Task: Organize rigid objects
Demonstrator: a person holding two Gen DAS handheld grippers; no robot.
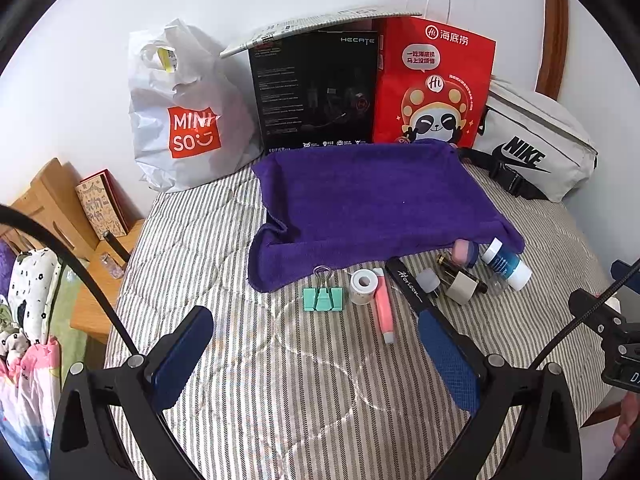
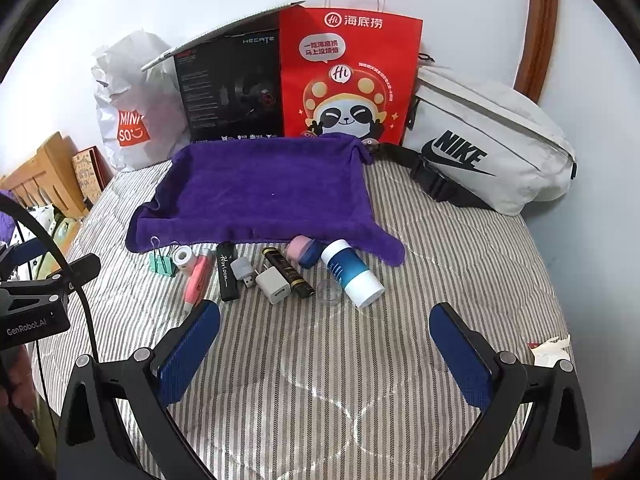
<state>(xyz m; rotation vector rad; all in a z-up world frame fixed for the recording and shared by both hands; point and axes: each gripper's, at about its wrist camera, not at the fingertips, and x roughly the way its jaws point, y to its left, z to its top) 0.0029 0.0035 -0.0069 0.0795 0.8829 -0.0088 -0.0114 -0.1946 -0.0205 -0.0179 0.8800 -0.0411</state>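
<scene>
A row of small objects lies on the striped bed in front of a purple towel (image 1: 368,200) (image 2: 260,192): a green binder clip (image 1: 323,298) (image 2: 163,263), a white tape roll (image 1: 363,286) (image 2: 184,258), a pink tube (image 1: 385,308) (image 2: 199,276), a black "Horizon" stick (image 1: 408,284) (image 2: 226,274), a grey USB plug (image 2: 244,270), a white charger (image 2: 273,285), a black-gold tube (image 2: 287,267), a pink-blue cap (image 2: 305,250) and a blue-white bottle (image 1: 506,264) (image 2: 352,273). My left gripper (image 1: 316,344) and right gripper (image 2: 326,340) are both open and empty, hovering short of the row.
At the back stand a white Miniso bag (image 1: 180,120), a black Hecate box (image 1: 316,92), a red panda paper bag (image 1: 432,84) and a grey Nike pouch (image 2: 492,144). A wooden nightstand (image 1: 60,208) is at the left. Crumpled paper (image 2: 550,350) lies at the bed's right.
</scene>
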